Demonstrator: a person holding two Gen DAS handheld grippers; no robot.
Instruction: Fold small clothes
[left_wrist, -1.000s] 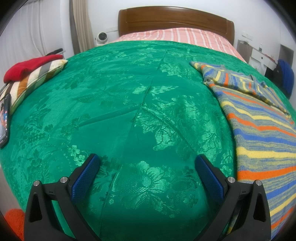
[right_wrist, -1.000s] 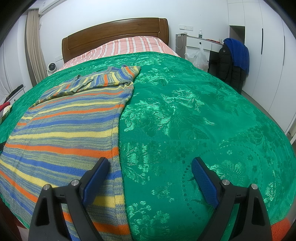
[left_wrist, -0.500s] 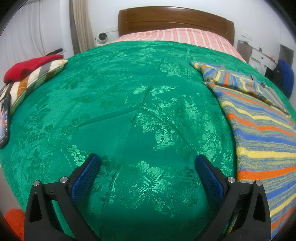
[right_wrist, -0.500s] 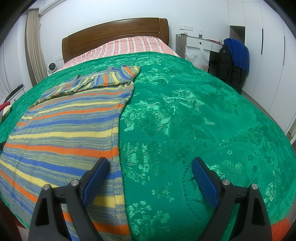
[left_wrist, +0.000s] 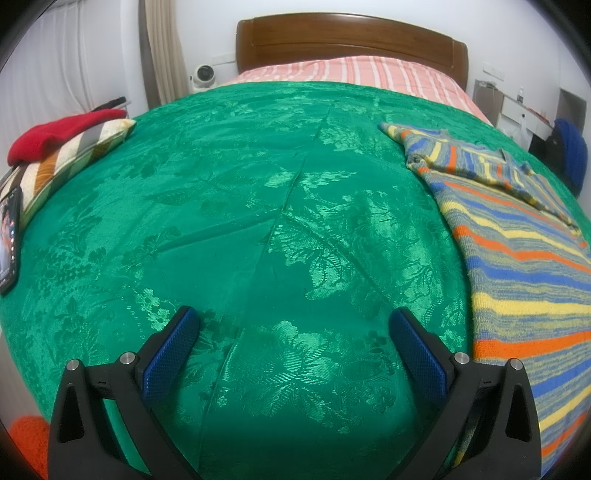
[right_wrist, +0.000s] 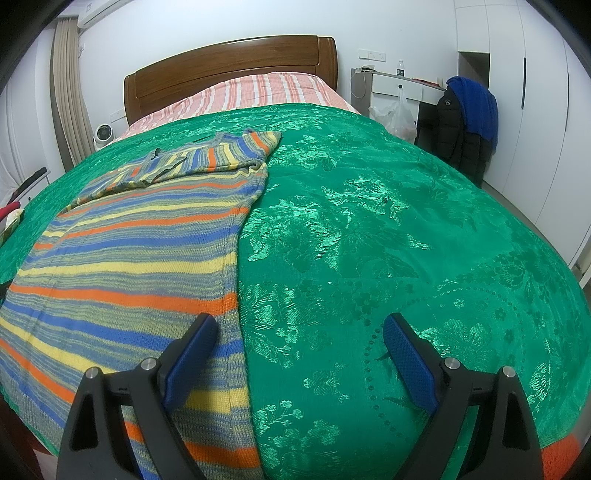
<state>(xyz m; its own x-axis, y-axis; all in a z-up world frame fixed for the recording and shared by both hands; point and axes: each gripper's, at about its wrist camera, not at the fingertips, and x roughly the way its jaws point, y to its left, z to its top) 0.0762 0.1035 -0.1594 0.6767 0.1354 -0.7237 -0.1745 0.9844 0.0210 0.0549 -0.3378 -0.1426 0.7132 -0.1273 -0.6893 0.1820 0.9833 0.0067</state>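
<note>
While only my left view shows the red hat, the striped knitted sweater lies beneath my wide-spread right gripper; left gripper gapes empty beside it.

We see the sweater cut off at 3 o'clock, the phone at 9 o'clock; in the right view the sweater's hem runs off at 8 o'clock.

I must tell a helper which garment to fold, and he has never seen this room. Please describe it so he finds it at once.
Look at the bed with the green bedspread below the wooden headboard. The striped knit garment lies flat on it, lengthwise. Only it has blue, yellow and orange stripes; the red cloth sits on a pillow at the bed's side.
</note>
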